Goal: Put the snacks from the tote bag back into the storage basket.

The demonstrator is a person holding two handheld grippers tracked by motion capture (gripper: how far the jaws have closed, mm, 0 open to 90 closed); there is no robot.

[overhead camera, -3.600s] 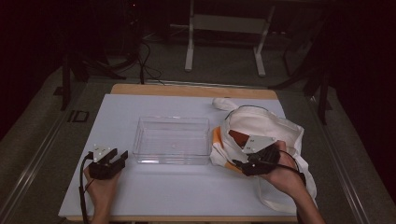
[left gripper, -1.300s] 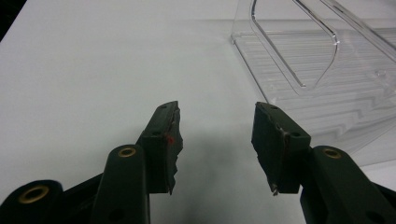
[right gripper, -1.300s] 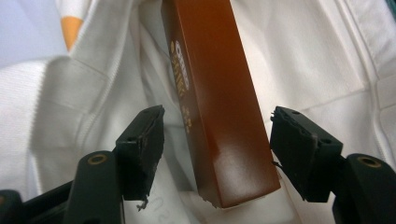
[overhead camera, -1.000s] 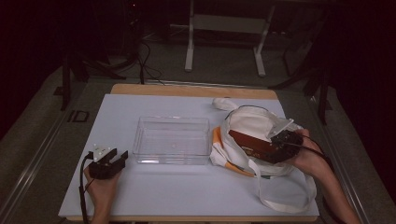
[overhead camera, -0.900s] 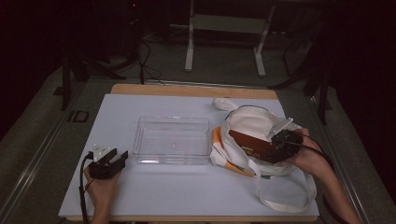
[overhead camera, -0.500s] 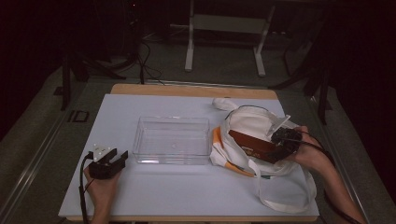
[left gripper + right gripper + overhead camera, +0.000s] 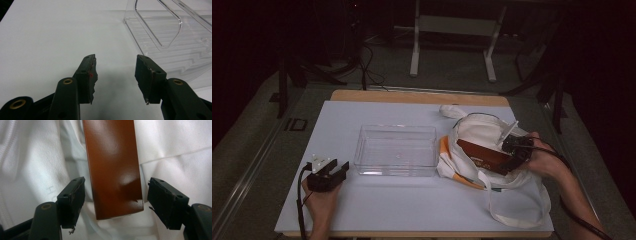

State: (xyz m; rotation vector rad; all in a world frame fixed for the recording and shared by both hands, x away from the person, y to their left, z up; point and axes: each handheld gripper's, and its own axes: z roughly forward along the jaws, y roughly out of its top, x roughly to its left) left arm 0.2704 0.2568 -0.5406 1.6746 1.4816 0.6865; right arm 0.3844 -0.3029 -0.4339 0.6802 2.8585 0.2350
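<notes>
White table (image 7: 412,210): right gripper (image 7: 116,202) has shifted to straddle the glossy brown flat box (image 7: 112,167) in the white cloth bag (image 7: 492,130), jaws wide, ungrasped; left gripper (image 7: 116,75) rests open, empty.

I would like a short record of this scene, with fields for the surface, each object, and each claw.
surface: white table
box: clear plastic box, empty, near the middle of the table
bag: white cloth bag, lying right of the box
brown item: flat brown pack, lying on the bag
left claw: left claw, open, low over the table, holding nothing, the box ahead of it
right claw: right claw, open, one jaw on each side of the near end of the pack, not gripping it
</notes>
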